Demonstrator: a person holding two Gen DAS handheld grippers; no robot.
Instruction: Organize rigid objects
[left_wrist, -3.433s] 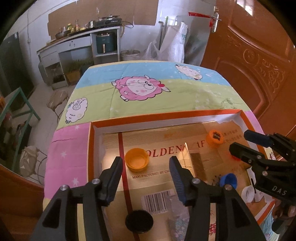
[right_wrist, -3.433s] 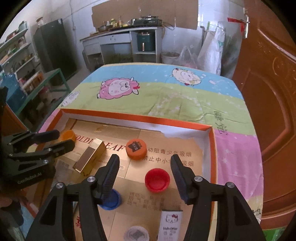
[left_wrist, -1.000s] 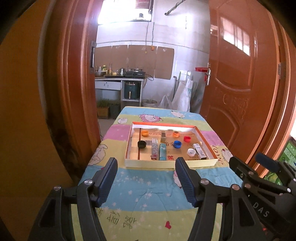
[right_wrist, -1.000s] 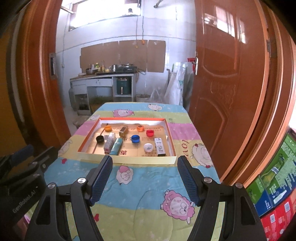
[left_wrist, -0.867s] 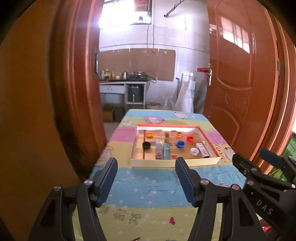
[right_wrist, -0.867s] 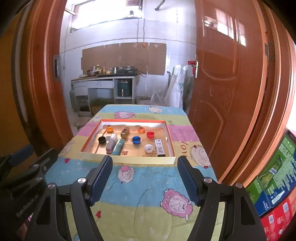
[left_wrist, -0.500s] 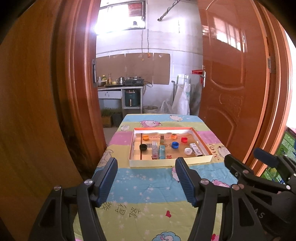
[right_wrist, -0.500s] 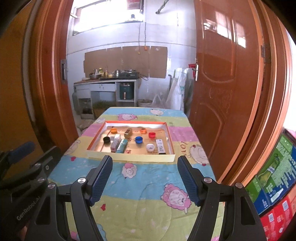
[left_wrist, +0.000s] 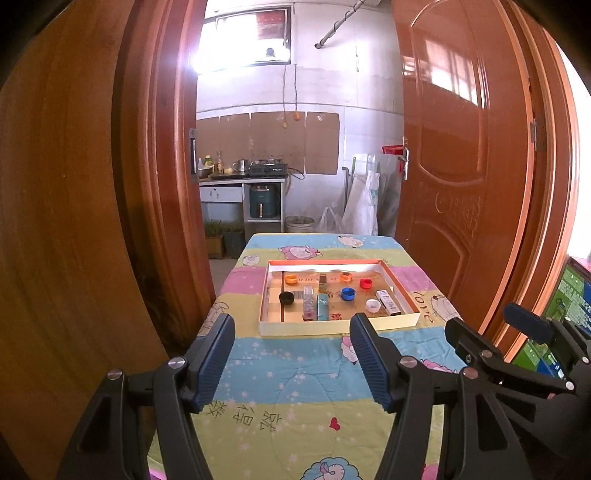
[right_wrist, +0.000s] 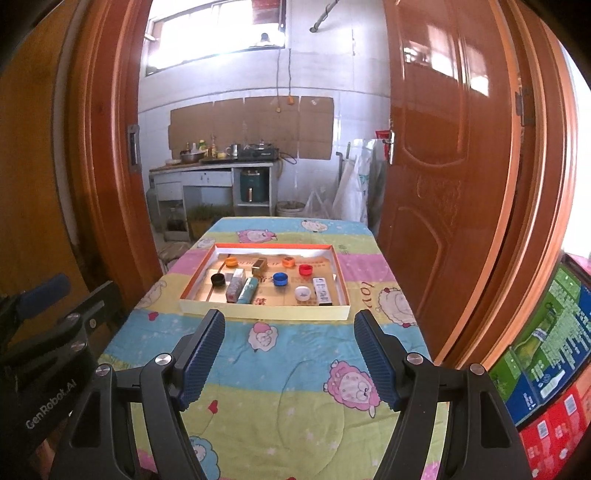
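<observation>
An orange-rimmed shallow box (left_wrist: 336, 326) (right_wrist: 258, 311) sits mid-table, far ahead of both grippers. Inside lie several bottle caps, among them a black cap (left_wrist: 286, 297) (right_wrist: 218, 279), a blue cap (left_wrist: 348, 293) (right_wrist: 280, 278) and a red cap (left_wrist: 365, 283) (right_wrist: 305, 270), plus small cartons such as a teal carton (left_wrist: 322, 306) (right_wrist: 249, 290) and a white carton (left_wrist: 386, 302) (right_wrist: 321, 290). My left gripper (left_wrist: 291, 354) is open and empty over the near tablecloth. My right gripper (right_wrist: 290, 356) is likewise open and empty; it also shows at the left wrist view's right edge (left_wrist: 517, 350).
A cartoon-sheep tablecloth (left_wrist: 295, 373) covers the table. Wooden door panels (left_wrist: 461, 184) and a frame (left_wrist: 159, 184) flank it. A kitchen counter (right_wrist: 218, 166) stands behind. Coloured cartons (right_wrist: 546, 369) are stacked at the right.
Both grippers have pulled far back from the box, from right over it to beyond the table's near end. Over the last second they rose slightly. Both stayed open.
</observation>
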